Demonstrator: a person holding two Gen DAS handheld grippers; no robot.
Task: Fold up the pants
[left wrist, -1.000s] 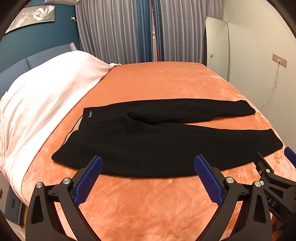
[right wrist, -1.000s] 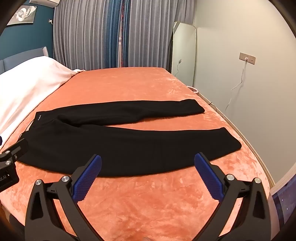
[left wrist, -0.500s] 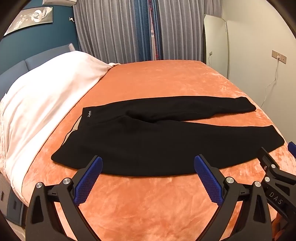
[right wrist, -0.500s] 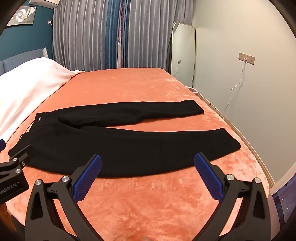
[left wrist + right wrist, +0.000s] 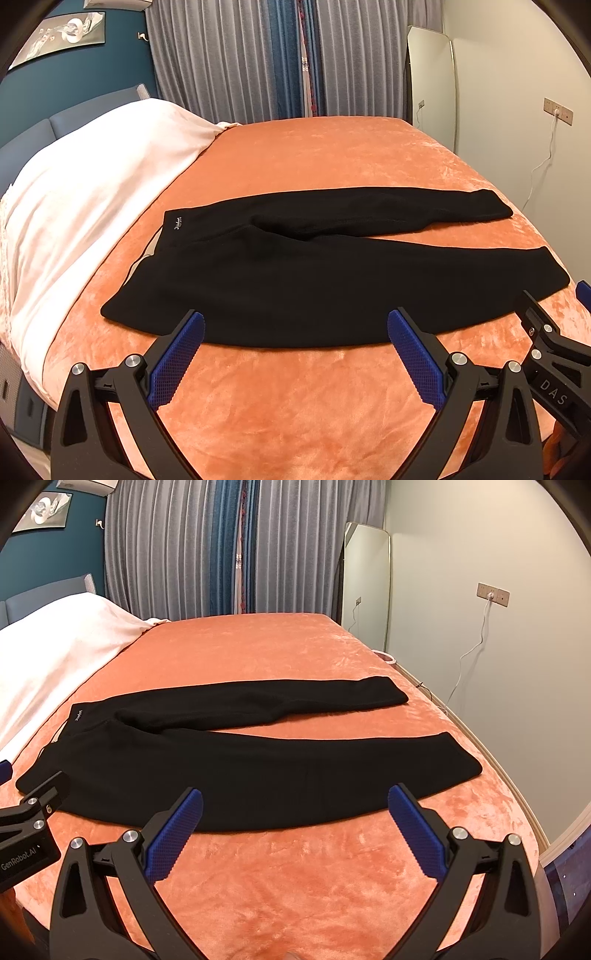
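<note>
**Both grippers poised short of the pants**

Just ahead of both tools, on the orange bedspread (image 5: 314,155), the black pants (image 5: 303,280) lie flat and unfolded, their long axis running crosswise to the way the fingers point: waistband off to the left, cuffs off to the right. The two legs are spread in a narrow V, the nearer leg broad and straight along the front edge, the farther one angled away behind it.

The left gripper (image 5: 295,354) sits in front of the waist half, so it is the nearer one to the waistband corner, which lies forward and left of its blue pads (image 5: 177,363). The right gripper (image 5: 295,834) faces the leg half, with the near cuff forward and to its right. Each tool shows at the edge of the other's view, so they are side by side.

Both have their jaws spread wide and hold nothing. Their pad tips appear to reach about to the near hem of the cloth, but whether they touch it I cannot tell.

My guess is that no fold has been made yet. The first move likely means each tool pinching its end of the near leg and carrying it over onto the far one.
</note>
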